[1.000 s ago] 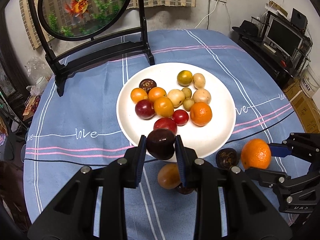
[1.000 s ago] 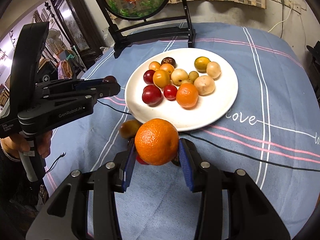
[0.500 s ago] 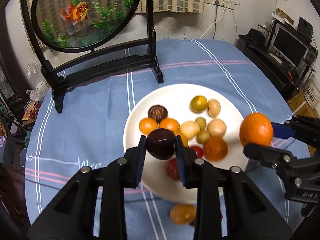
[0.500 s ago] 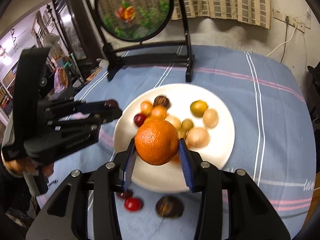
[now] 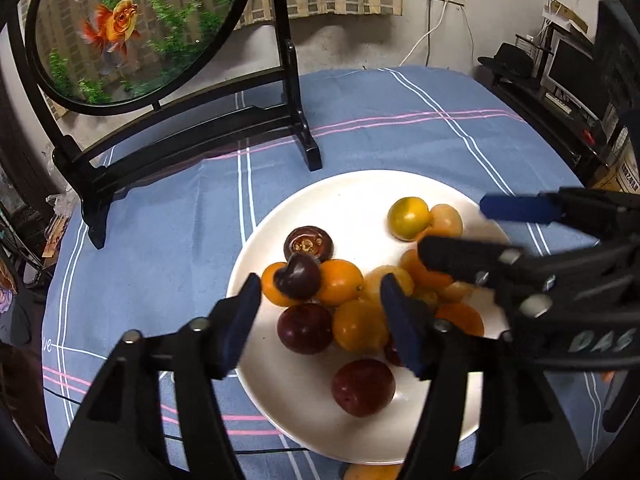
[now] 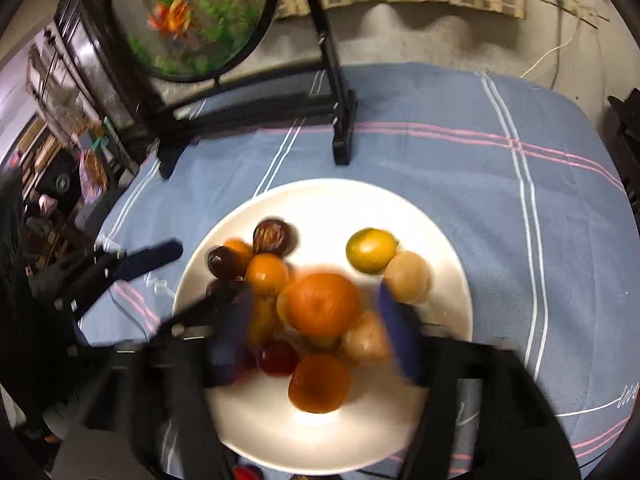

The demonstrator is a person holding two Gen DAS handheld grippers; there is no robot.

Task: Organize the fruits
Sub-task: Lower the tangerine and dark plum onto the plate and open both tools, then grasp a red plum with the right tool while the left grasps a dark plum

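Over plate (image 5: 280, 396) — plum (image 5: 298, 280), orange (image 6: 323, 305) clear of parted jaws.

Dim indoor light from above, soft glare on the white plate (image 5: 352, 196). Sharp in the left wrist view; heavily motion-blurred in the right, worst on the right tool (image 6: 316, 320). Fisheye bending, black vignetted corners.

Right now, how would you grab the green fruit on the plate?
Grip the green fruit across its round middle, coming down from above. Its left side faces bare plate, but a tan fruit touches its right, so set the jaws front to back.
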